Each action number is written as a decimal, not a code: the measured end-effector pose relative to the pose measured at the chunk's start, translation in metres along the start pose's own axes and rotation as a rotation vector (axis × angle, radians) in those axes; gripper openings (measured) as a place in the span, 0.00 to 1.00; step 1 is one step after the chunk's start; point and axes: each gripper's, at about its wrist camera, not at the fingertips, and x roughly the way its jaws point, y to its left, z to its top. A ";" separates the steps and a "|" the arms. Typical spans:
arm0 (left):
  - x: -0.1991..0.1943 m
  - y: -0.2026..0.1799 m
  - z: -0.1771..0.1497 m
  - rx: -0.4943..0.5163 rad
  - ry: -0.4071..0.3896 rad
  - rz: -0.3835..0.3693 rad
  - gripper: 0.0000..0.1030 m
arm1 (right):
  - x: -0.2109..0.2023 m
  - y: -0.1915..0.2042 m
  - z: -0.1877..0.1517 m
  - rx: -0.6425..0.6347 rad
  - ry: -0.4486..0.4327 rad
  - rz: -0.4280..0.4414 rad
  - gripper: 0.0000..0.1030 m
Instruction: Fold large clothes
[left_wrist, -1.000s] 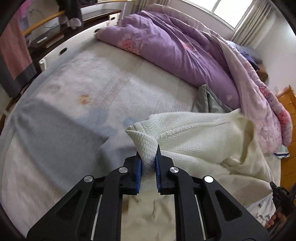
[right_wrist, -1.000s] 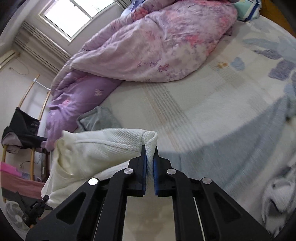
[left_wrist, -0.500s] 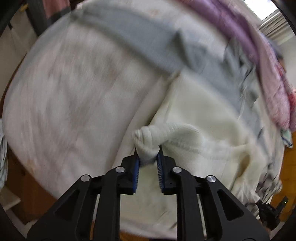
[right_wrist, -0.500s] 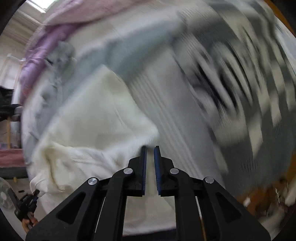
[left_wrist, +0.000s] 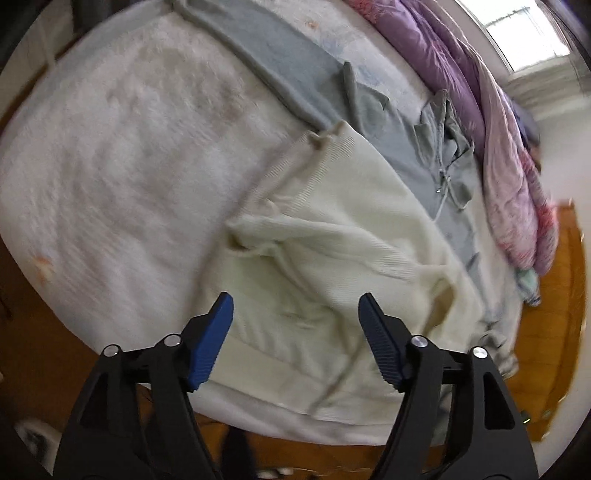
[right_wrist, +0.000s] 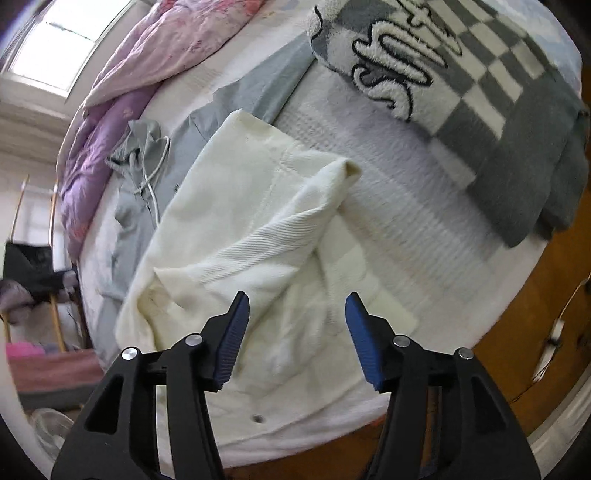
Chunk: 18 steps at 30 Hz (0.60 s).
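The left gripper (left_wrist: 295, 314) had its jaws spread wide and held nothing, and the right gripper (right_wrist: 297, 314) was the same. Beyond both lay the cream sweater (left_wrist: 332, 229) (right_wrist: 236, 206), spread on the near edge of the bed (left_wrist: 110, 166) (right_wrist: 406, 221), its sleeves folded across the body. Just past the sweater a grey hoodie (left_wrist: 436, 147) (right_wrist: 144, 147) lay flat, partly under it. Farther off, a purple quilt (left_wrist: 461, 74) (right_wrist: 147, 55) was heaped along the far side. A checkered blanket (right_wrist: 498, 92) sat at the right in the right wrist view.
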 end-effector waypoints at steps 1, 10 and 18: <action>0.002 -0.003 -0.001 -0.012 0.006 -0.014 0.70 | 0.002 0.001 0.002 0.021 0.003 0.006 0.51; 0.050 -0.043 0.007 -0.103 0.020 0.062 0.74 | 0.047 0.011 0.023 0.159 0.092 0.076 0.52; 0.101 -0.047 0.020 -0.144 0.092 0.179 0.79 | 0.087 0.016 0.046 0.237 0.154 0.094 0.53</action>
